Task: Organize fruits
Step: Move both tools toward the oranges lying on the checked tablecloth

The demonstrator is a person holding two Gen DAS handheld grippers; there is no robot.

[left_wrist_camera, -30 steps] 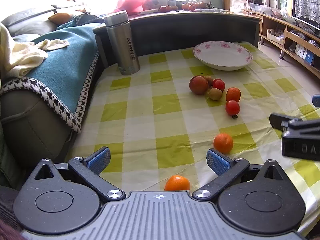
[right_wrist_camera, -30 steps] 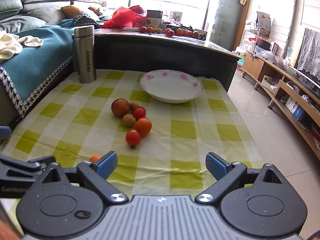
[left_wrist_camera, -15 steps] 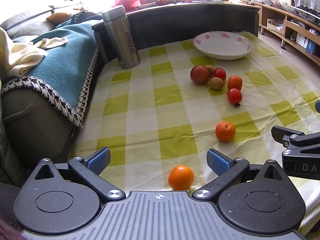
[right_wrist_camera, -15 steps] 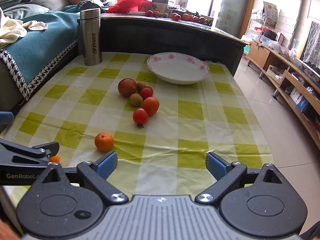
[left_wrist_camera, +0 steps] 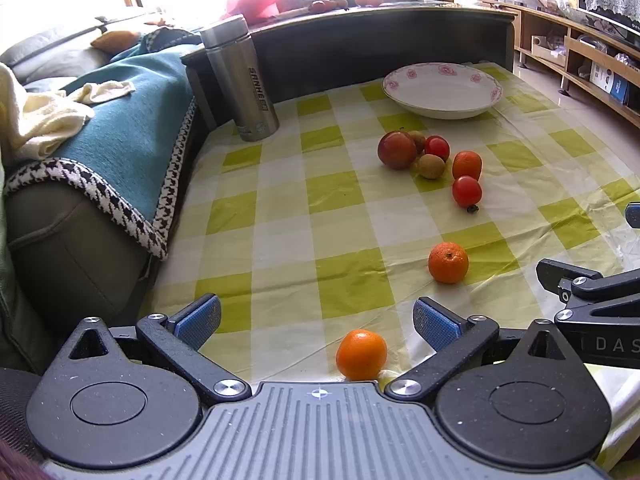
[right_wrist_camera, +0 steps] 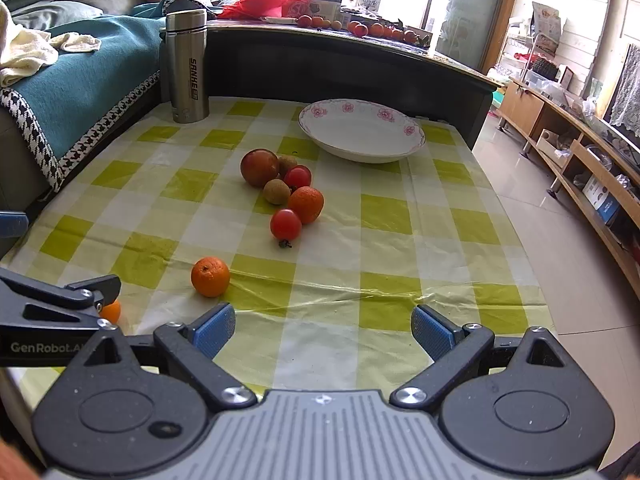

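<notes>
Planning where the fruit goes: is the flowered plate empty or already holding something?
Empty. The flowered plate shows bare white inside in both views; all fruit lies on the tablecloth.

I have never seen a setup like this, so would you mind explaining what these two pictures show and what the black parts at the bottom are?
The black parts are two hand-held grippers, one in each of a person's hands, each with a fisheye camera looking forward along its two blue-padded fingers. One picture comes from the left gripper, the other from the right gripper; each also catches the other at its edge. Both are open and hold nothing.

They look over a table with a green checked tablecloth. On it lie loose fruits: an orange just in front of the left gripper, a second orange further on, and a cluster with tomatoes, a large red fruit and small brownish ones. Beyond stand an empty flowered plate and a steel flask.
</notes>
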